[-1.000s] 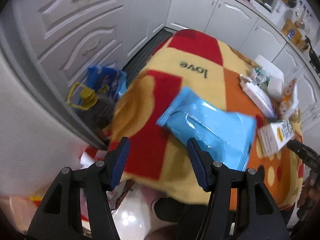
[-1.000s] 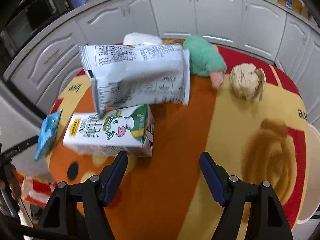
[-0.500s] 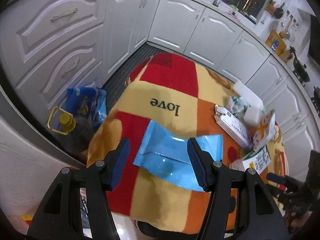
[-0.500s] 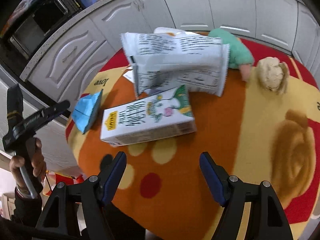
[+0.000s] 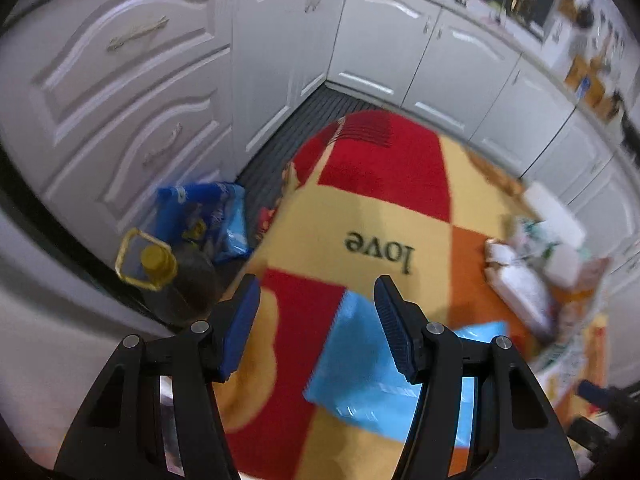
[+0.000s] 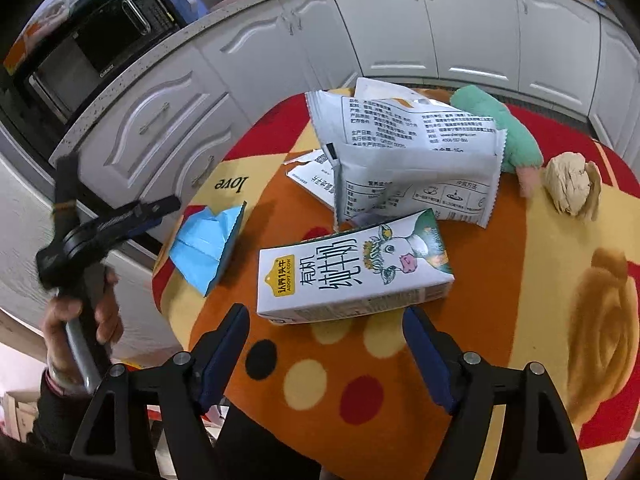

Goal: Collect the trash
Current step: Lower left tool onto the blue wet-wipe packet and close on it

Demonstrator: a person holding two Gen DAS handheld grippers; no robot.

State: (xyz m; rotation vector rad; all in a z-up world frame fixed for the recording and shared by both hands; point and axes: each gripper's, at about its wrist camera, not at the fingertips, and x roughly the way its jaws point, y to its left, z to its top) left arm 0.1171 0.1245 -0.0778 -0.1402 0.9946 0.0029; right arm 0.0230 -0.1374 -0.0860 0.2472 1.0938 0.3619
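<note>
Two pieces of trash sit nearest my jaws. My left gripper point(image 5: 316, 320) stands about half open with nothing between its pads; the blue wrapper point(image 5: 360, 364) lies on the patterned tablecloth point(image 5: 372, 216) just beyond and under my right-hand finger, partly hidden by it. My right gripper point(image 6: 324, 344) is opening, its jaws already wide and empty, and the milk carton point(image 6: 352, 268) lies on its side just ahead of them, centred between the fingertips.

I judge the carton stiff along its edges but light and easily crushed if empty; I would take it across its narrow faces, near the middle, so it does not swing. The blue wrapper looks thin, glossy and slippery, with no body to it; a pinch on its crimped, serrated edge seems safest. Beyond the carton, the white printed packets point(image 6: 412, 160) lie overlapping, limp and crinkly.

In my left view the far side of the table is smeared by motion, so the packets there are hard to tell apart. How full the carton is I cannot tell, and no bin or bag for the trash shows in either view.
</note>
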